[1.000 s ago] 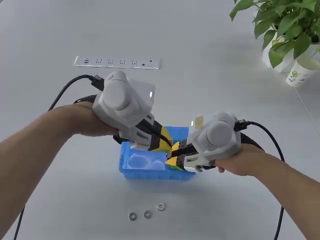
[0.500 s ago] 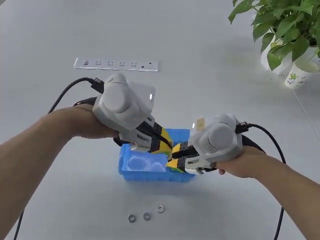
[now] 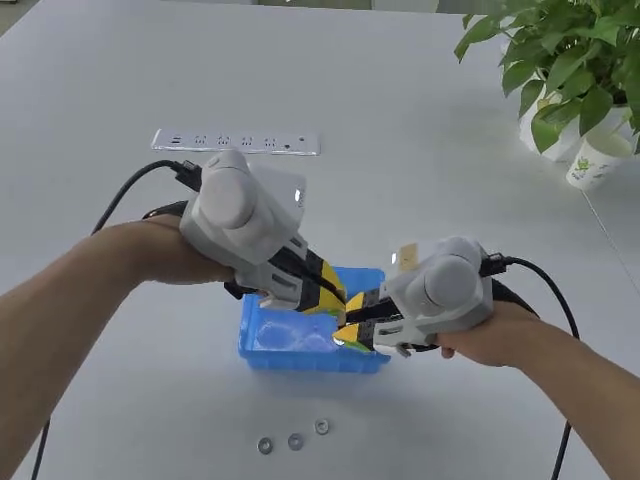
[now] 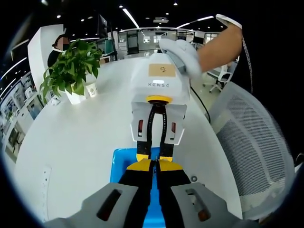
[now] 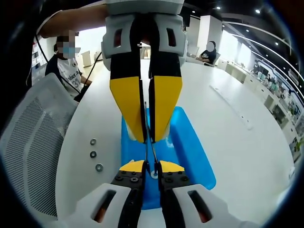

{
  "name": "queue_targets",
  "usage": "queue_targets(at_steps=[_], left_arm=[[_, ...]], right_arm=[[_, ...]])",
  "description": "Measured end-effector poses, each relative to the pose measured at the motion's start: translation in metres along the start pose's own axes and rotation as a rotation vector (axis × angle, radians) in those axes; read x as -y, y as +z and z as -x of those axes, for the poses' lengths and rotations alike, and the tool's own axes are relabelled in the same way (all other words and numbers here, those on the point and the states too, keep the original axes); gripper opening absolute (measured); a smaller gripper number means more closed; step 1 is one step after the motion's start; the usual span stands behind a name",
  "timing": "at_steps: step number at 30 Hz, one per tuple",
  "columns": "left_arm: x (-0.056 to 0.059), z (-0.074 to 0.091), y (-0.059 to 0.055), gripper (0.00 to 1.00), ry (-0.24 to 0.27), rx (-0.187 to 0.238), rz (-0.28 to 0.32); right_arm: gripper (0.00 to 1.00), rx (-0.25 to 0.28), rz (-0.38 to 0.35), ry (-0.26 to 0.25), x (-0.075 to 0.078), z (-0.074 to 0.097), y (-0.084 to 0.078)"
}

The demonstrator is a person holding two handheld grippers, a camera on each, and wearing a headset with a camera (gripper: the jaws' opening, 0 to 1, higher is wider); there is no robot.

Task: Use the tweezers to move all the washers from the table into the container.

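As the head view has it, left tongs point(image 3: 328, 298) and right tongs point(image 3: 346, 336) meet tip to tip above the blue container point(image 3: 262, 348); three washers point(image 3: 295, 441) lie in a short row on the table point(image 3: 420, 150), on the person's side of the container and apart from it. Left gripper view: own jaws drawn close, the gap a sliver, right tongs facing head-on. Right gripper view: both pairs look clenched on a thin metal strip, taken to be the tweezers point(image 5: 147, 128), long axis running tong to tong over the container; washers off to the left of the jaws, well apart. Judgement: right tongs sit slightly nearer the row, so the coming reach goes toward the person
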State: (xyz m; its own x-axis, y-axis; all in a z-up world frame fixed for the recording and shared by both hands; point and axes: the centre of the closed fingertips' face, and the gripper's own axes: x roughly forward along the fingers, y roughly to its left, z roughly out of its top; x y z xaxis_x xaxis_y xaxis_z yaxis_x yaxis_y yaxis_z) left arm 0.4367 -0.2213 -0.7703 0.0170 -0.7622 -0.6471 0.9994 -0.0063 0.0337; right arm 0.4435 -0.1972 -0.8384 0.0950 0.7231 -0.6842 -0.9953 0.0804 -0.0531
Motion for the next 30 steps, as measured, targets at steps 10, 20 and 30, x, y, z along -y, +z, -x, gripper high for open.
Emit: queue_targets(at_steps=[10, 20, 30], left_arm=[[0.007, 0.010, 0.011, 0.06, 0.013, 0.001, -0.001], [0.018, 0.020, 0.022, 0.06, 0.021, -0.011, -0.015], [0.034, 0.024, 0.026, 0.06, 0.019, -0.024, -0.023]], right_arm=[[0.11, 0.026, 0.008, -0.023, -0.007, 0.012, 0.012], [0.11, 0.051, 0.015, -0.035, -0.016, 0.021, 0.024], [0.11, 0.053, 0.023, -0.031, -0.033, 0.025, 0.030]])
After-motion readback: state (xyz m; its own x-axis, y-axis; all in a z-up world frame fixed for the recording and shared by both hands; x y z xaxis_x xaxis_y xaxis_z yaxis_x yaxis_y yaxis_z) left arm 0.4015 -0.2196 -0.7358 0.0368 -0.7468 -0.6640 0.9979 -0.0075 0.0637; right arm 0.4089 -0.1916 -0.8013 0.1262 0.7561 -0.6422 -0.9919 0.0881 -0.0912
